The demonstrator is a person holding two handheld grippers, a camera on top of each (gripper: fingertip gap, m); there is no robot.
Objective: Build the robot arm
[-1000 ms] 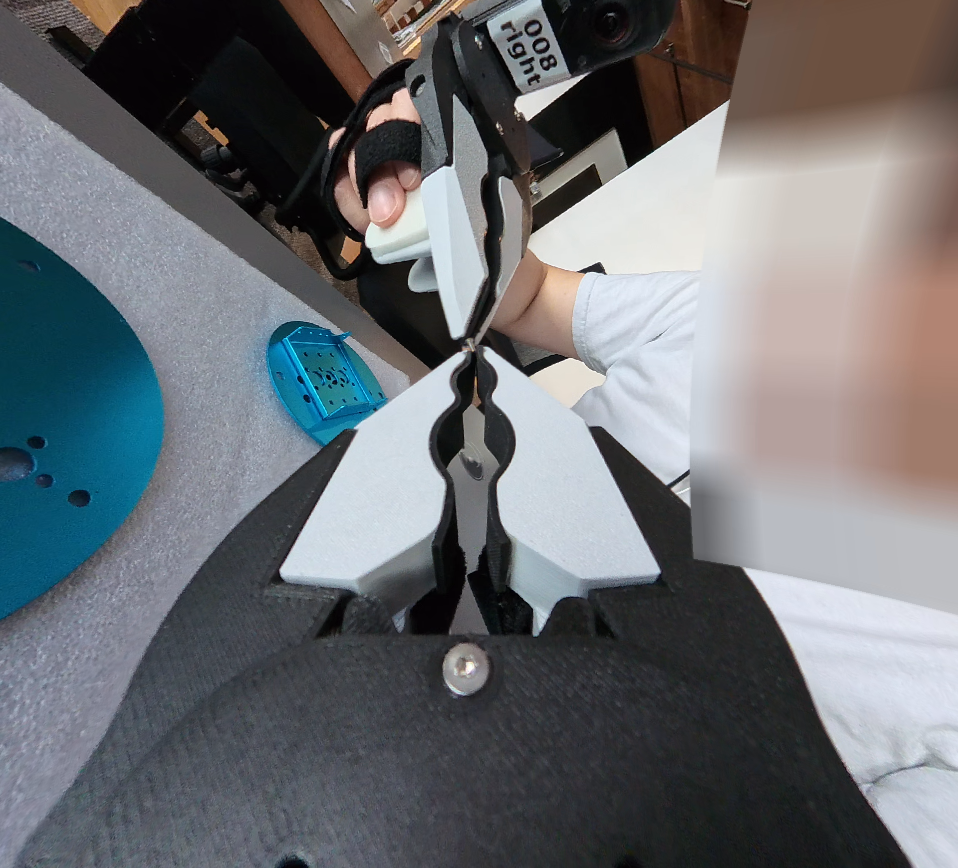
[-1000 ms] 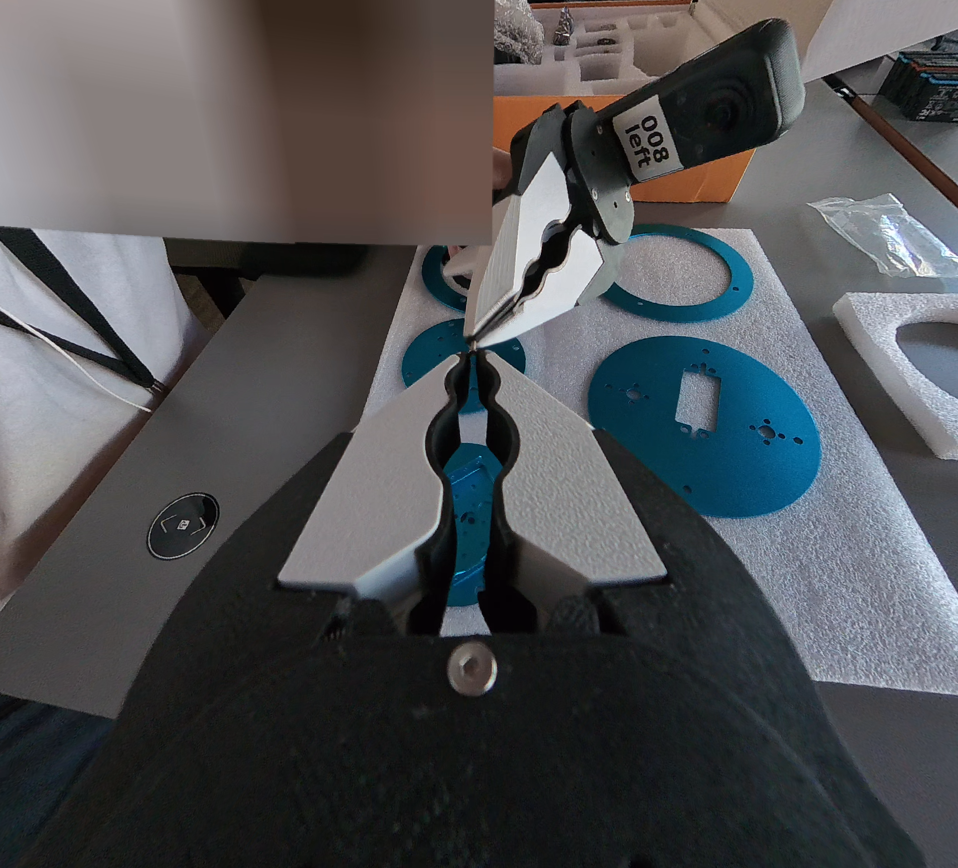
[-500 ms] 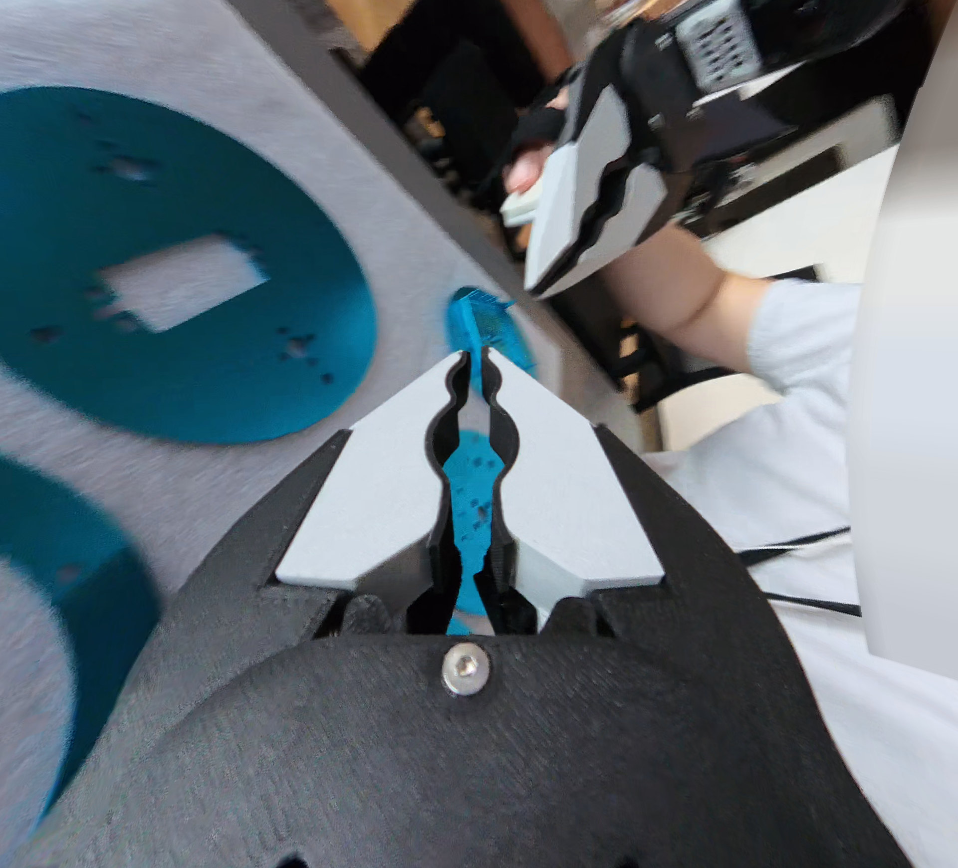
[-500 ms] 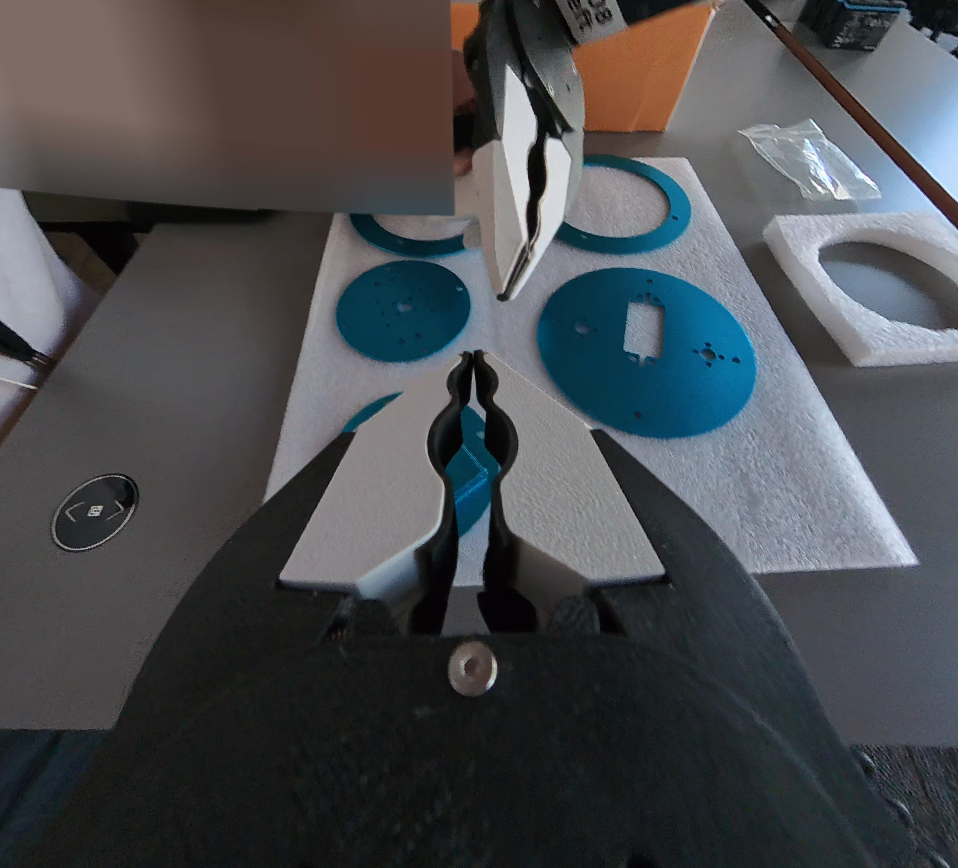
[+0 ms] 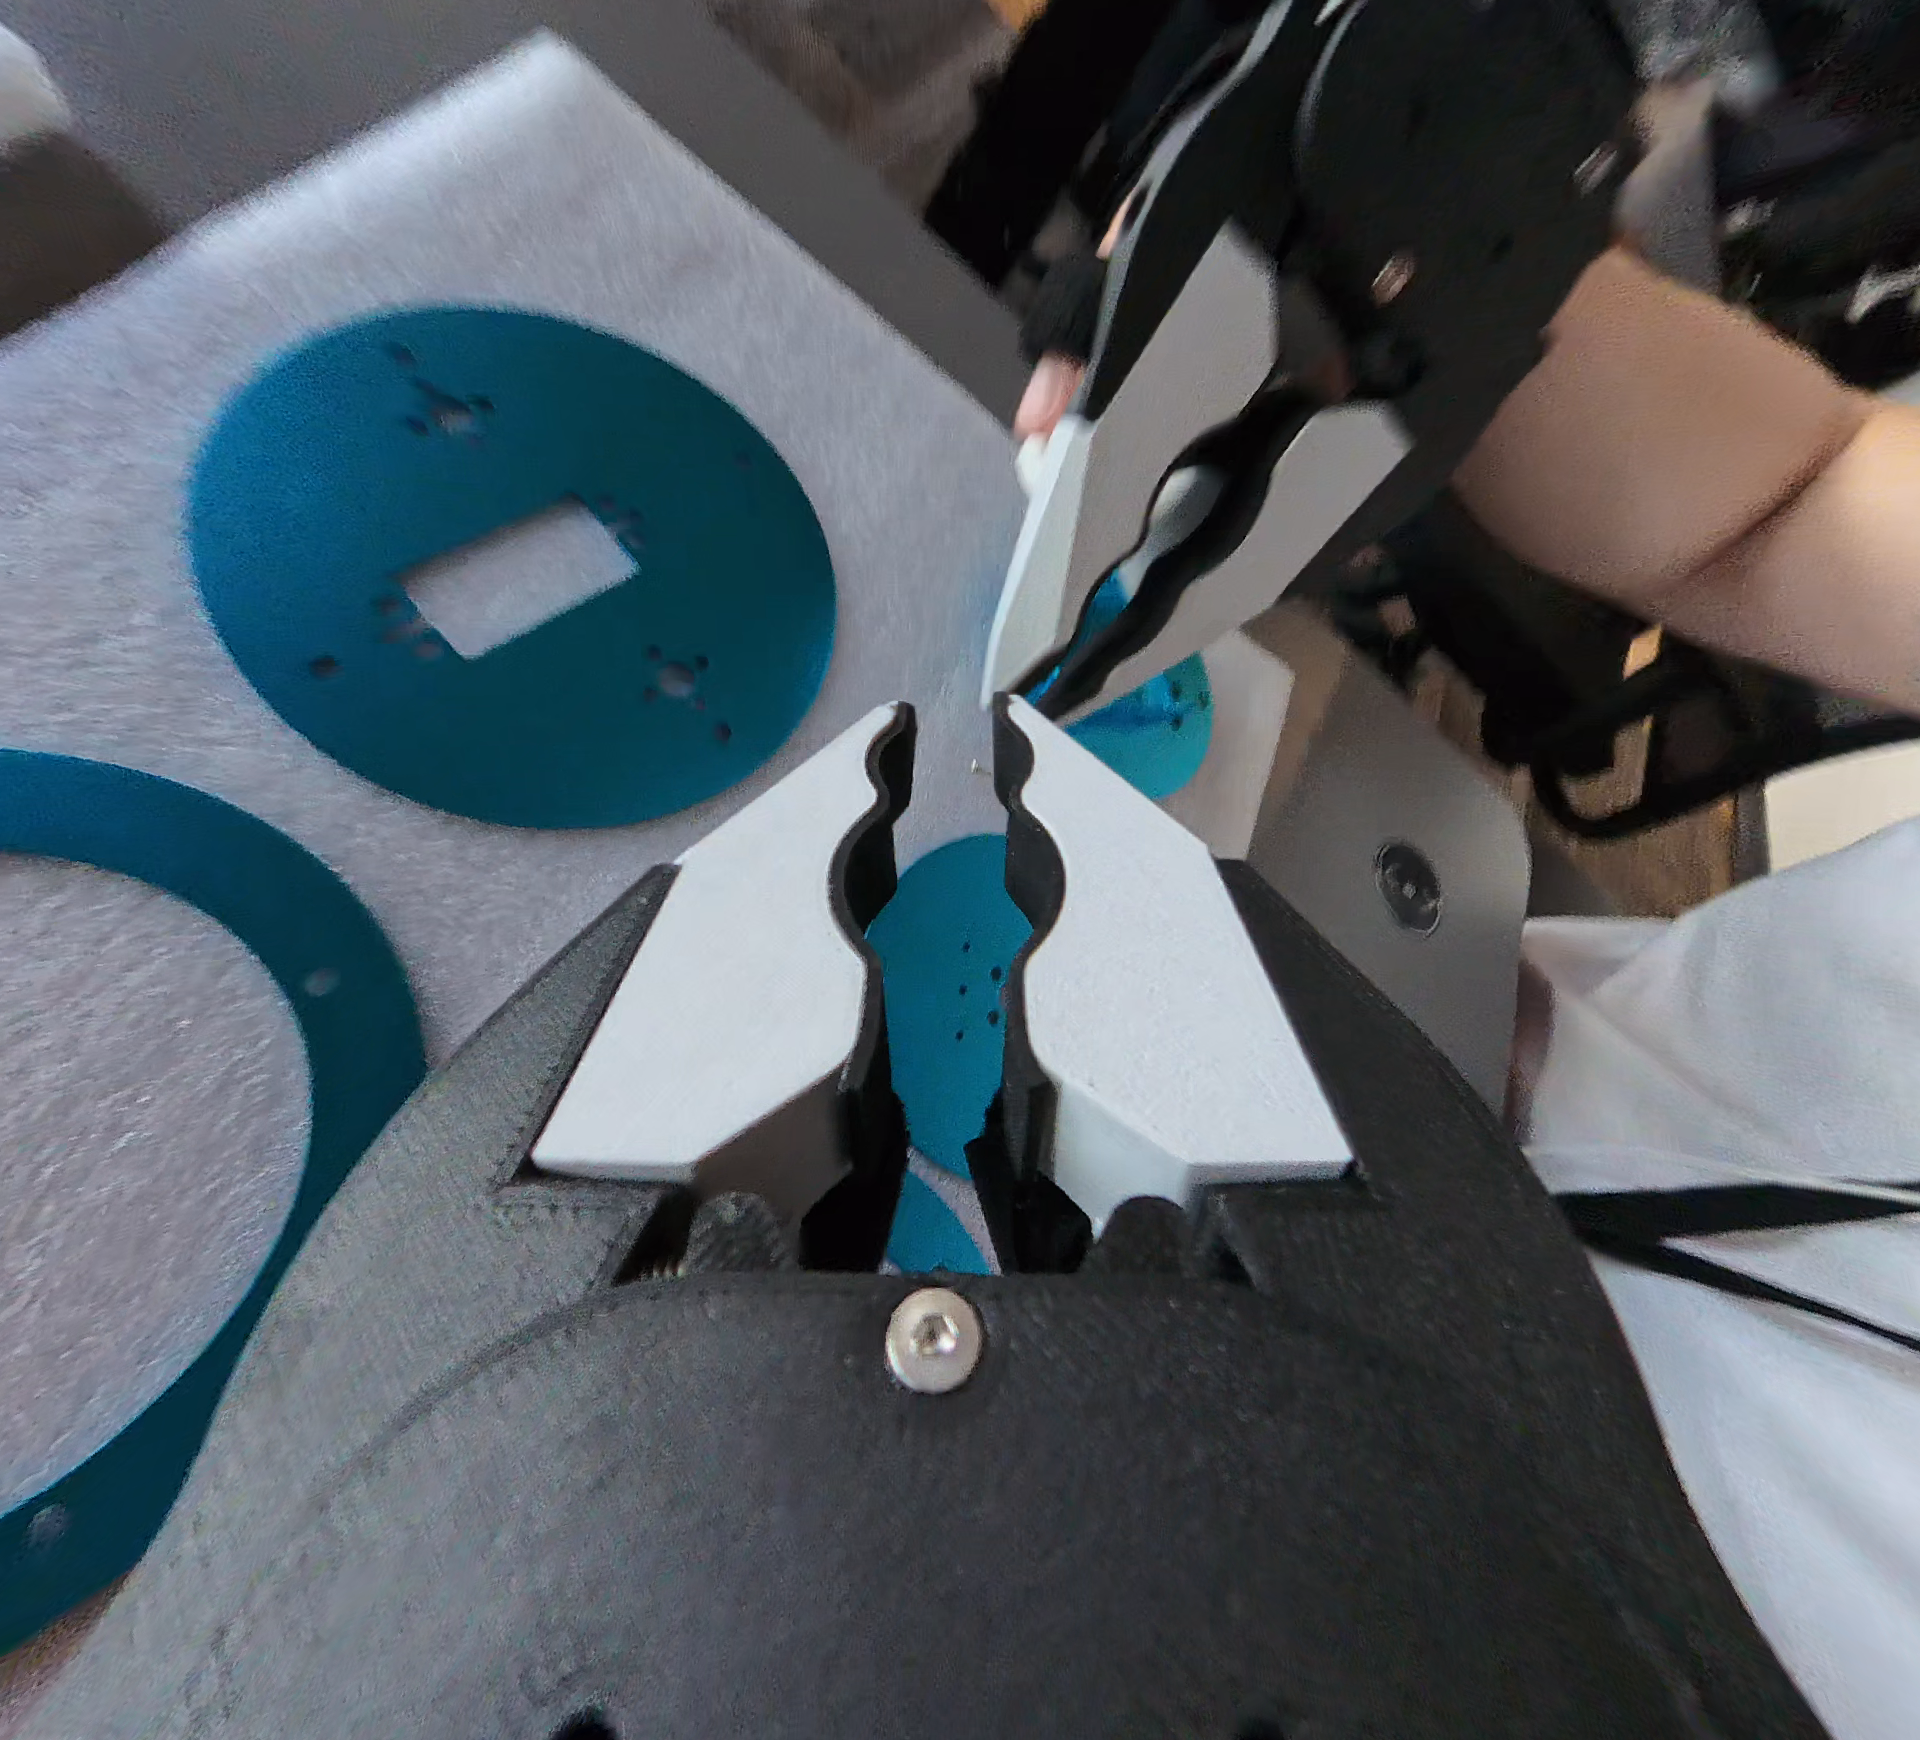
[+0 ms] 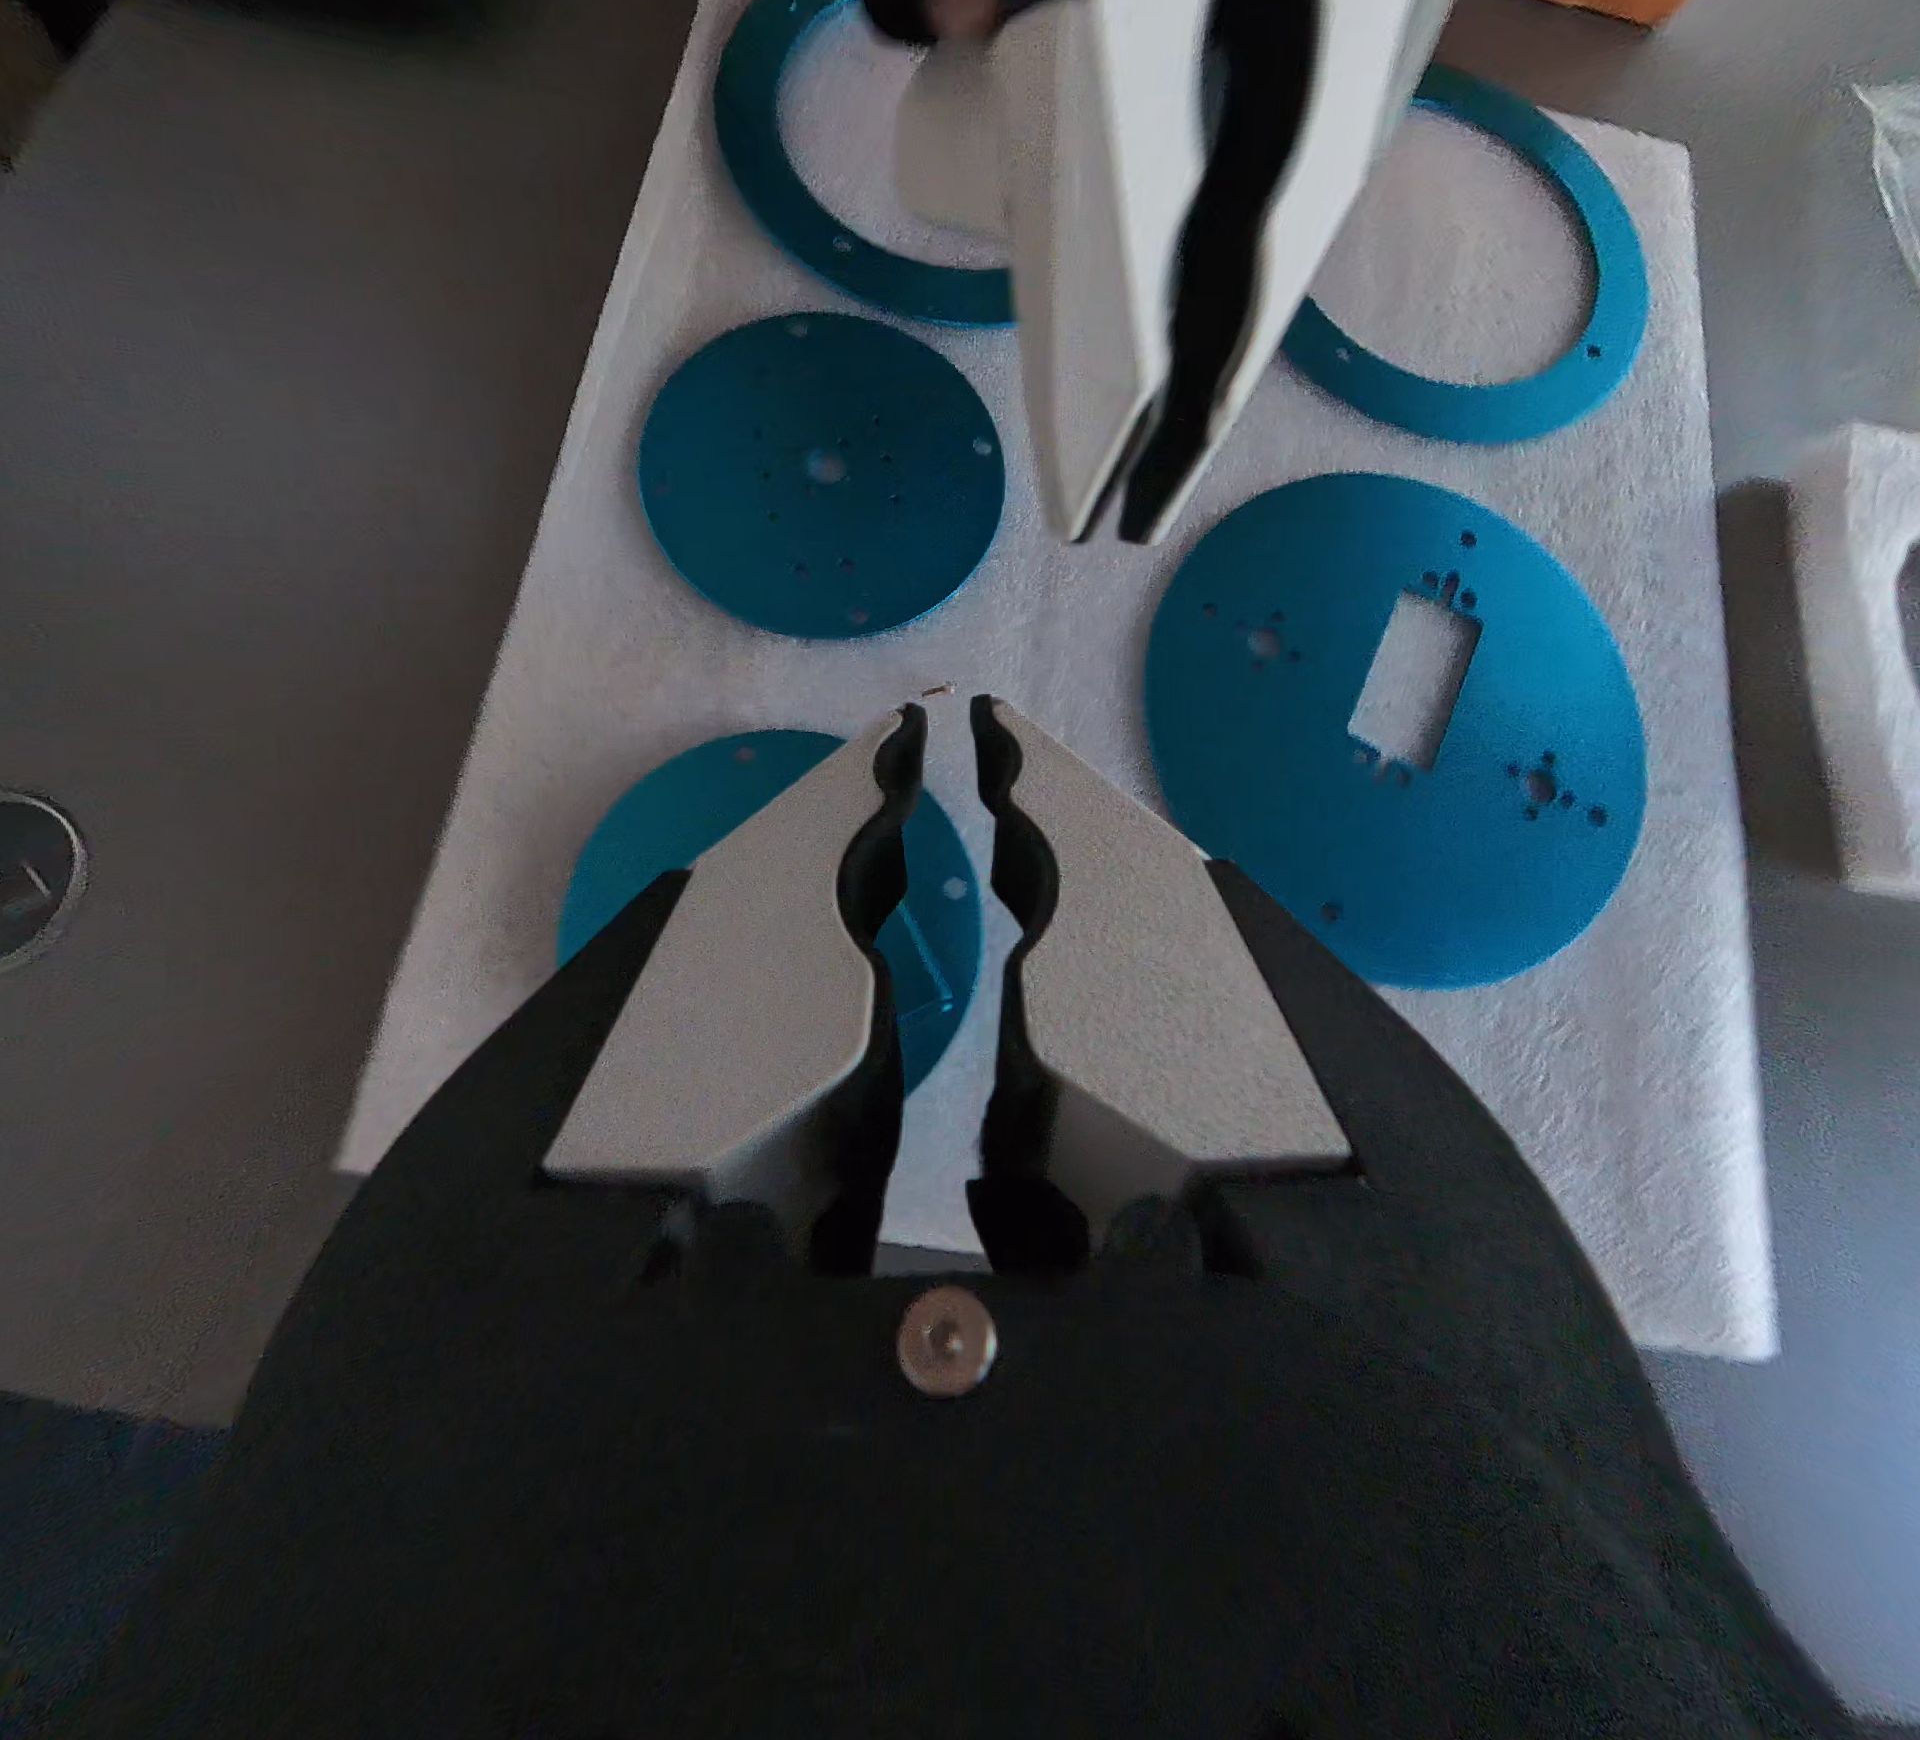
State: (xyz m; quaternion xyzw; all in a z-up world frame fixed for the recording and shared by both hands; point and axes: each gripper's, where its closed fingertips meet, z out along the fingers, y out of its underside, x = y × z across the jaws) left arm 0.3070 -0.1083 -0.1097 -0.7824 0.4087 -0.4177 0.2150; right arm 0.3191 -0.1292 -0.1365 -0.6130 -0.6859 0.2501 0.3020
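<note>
White foam sheet (image 6: 1195, 1119) on grey table (image 6: 260, 443) — blue plates (image 6: 1392, 745)

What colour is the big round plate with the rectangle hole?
Teal blue. The plate shows best in the right wrist view.

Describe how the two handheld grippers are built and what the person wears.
Both the left gripper and the right gripper have textured black bodies, a silver hex screw, and pale grey wedge-shaped jaws lined with wavy black pads. The person wears a white sleeve and black fingerless gloves.
</note>
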